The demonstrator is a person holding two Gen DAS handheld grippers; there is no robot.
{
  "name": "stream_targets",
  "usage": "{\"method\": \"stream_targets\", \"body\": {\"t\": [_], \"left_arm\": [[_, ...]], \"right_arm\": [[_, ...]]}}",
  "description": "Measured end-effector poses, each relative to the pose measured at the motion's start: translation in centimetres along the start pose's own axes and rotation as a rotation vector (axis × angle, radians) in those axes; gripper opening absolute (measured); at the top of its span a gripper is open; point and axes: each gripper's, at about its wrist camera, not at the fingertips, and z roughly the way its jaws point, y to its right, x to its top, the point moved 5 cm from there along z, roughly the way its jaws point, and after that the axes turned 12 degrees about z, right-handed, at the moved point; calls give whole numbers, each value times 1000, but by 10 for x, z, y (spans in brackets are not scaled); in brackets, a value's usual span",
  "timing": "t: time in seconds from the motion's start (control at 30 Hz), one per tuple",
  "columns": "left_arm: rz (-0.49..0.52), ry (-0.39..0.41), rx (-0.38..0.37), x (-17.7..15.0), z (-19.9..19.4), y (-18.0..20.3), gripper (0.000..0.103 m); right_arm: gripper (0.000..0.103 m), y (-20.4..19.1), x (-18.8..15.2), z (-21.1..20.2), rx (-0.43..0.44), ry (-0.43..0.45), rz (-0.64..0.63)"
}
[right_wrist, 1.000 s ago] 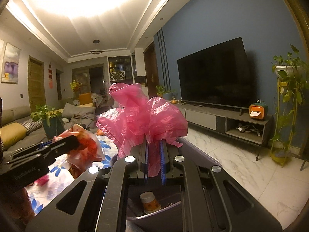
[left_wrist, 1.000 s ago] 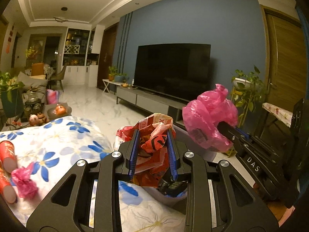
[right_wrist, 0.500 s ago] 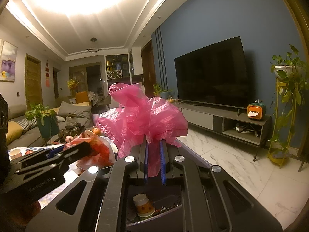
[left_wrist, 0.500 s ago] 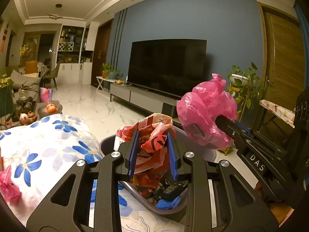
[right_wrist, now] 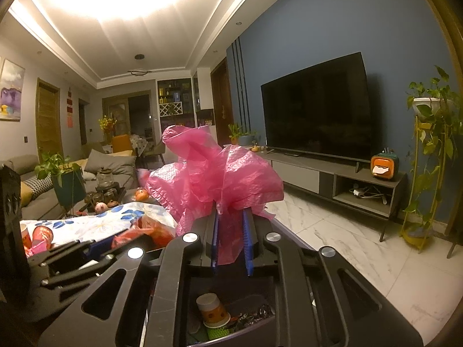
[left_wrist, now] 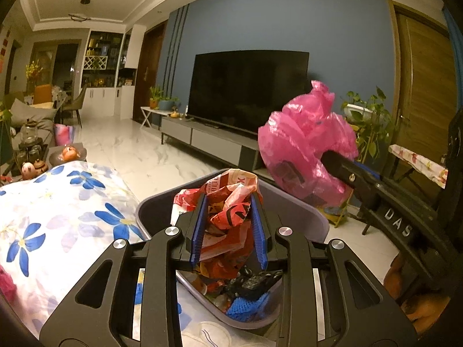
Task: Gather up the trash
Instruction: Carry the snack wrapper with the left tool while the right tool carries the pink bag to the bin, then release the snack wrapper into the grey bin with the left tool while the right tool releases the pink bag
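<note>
Both grippers are matte black linkage frames with triangular cut-outs and round silver screw heads behind the fingers. The left gripper (left_wrist: 228, 231) and right gripper (right_wrist: 231, 238) carry ribbed blue pads inside each finger — the right one's side reads "DAS" in white.

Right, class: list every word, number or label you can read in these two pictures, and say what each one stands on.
"DAS": on the side of the right tool, seen from the left wrist.
"X": on the red wrapper in the left tool; the rest of its print is crumpled, unreadable.
Cup in the bin: print too blurred.
</note>
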Motion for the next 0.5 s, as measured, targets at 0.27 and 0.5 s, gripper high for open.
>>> {"method": "stream_targets", "body": {"t": [0.27,0.5], "left_arm": [[-30,-39,-18,-10,12,-6,37],[-43,-49,-1,-19,8,-11,73]], "right_arm": [[45,4,4,2,7,2,26],[51,6,7,4,-6,7,25]]}}
